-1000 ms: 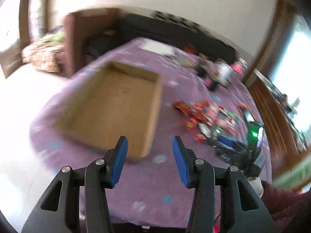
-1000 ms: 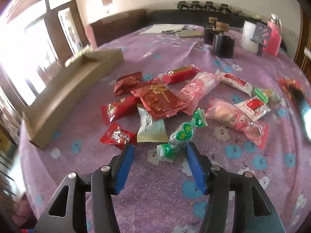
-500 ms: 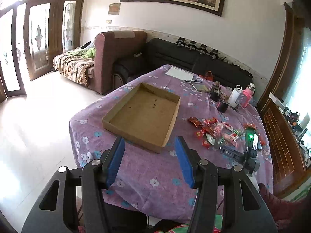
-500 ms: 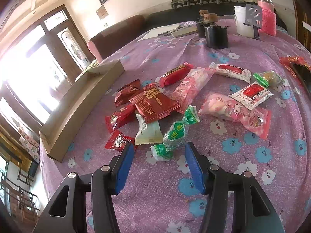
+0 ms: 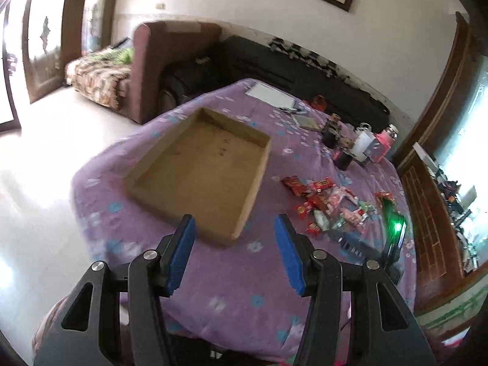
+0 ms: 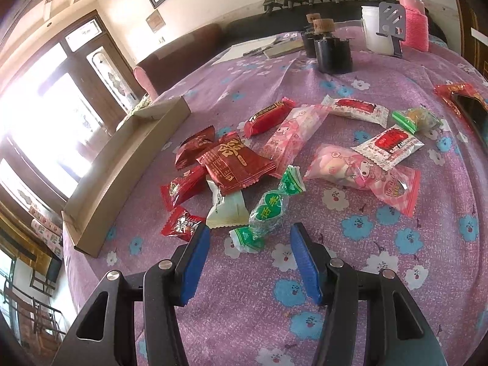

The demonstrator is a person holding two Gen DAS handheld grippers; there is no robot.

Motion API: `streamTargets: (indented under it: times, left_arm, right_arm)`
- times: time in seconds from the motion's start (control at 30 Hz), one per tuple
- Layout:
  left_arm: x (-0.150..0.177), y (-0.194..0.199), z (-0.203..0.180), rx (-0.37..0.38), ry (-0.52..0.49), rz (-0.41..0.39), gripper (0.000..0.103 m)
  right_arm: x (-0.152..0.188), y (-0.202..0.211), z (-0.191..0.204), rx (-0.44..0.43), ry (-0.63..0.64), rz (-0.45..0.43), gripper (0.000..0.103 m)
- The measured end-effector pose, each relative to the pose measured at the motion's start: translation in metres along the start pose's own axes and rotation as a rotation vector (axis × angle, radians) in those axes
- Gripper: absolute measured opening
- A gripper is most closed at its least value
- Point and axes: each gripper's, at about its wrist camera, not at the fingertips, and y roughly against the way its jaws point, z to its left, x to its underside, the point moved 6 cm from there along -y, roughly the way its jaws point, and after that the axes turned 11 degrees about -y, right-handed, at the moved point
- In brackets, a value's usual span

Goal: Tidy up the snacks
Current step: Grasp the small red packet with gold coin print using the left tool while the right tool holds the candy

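A shallow cardboard tray [image 5: 170, 155] lies empty on the purple flowered tablecloth; its side wall shows in the right wrist view [image 6: 122, 167]. Several wrapped snacks [image 5: 329, 204] lie in a loose pile to its right. My left gripper [image 5: 235, 238] is open and empty, held high above the table's near edge. My right gripper [image 6: 248, 247] is open just above the cloth, with the near end of a green twist-wrapped candy [image 6: 270, 210] between its fingertips. A large red packet [image 6: 235, 164], a pale green packet [image 6: 227, 210] and pink packets [image 6: 363, 177] lie beyond.
Black canisters [image 6: 332, 52], a white cup [image 6: 375, 33], a pink flask [image 6: 413, 18] and papers [image 6: 250, 48] stand at the table's far side. A phone [image 6: 469, 113] lies at the right edge. A sofa [image 5: 170, 61] and floor lie beyond the table.
The left gripper has come closer to the table and tilted, after pulling far back half a second ago. The right gripper has barely shifted and stays by the green candy.
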Motion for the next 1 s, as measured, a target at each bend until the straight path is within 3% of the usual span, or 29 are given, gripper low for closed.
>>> streamTargets:
  times: [0.2,0.33,0.47,0.57,0.73,0.83,0.9,0.93,1.0]
  left_arm:
    - [-0.039,-0.08,-0.043,0.146,-0.089,0.067,0.053]
    - [-0.037,-0.133,-0.07,0.229,-0.142,0.141,0.052]
    - [-0.023,-0.174,-0.099,0.322,-0.231,0.223,0.052]
    - [-0.019,-0.191,-0.114,0.351,-0.306,0.241,0.052]
    - [-0.014,-0.217,-0.118,0.407,-0.322,0.277,0.052]
    - [-0.012,-0.23,-0.116,0.404,-0.306,0.288,0.052]
    - [-0.01,-0.24,-0.119,0.397,-0.317,0.296,0.052]
    - [-0.009,-0.245,-0.122,0.385,-0.336,0.303,0.052]
    - [-0.008,-0.248,-0.128,0.364,-0.374,0.288,0.052]
  right_arm:
    - [-0.002,-0.001,0.0,0.002,-0.017,-0.013,0.056]
    - [-0.006,0.0,-0.006,-0.037,-0.067,-0.01,0.056]
    - [-0.009,0.002,-0.013,-0.064,-0.105,-0.003,0.049]
    - [-0.01,0.001,-0.015,0.016,-0.092,-0.027,0.038]
    - [-0.015,-0.005,-0.01,0.106,-0.114,-0.048,0.038]
    - [-0.019,-0.012,-0.002,0.183,-0.078,-0.062,0.039]
    - [-0.019,-0.015,0.002,0.229,-0.054,-0.07,0.031]
    - [-0.018,-0.016,0.002,0.236,-0.051,-0.071,0.025]
    - [-0.018,-0.016,-0.001,0.223,-0.06,-0.072,0.025]
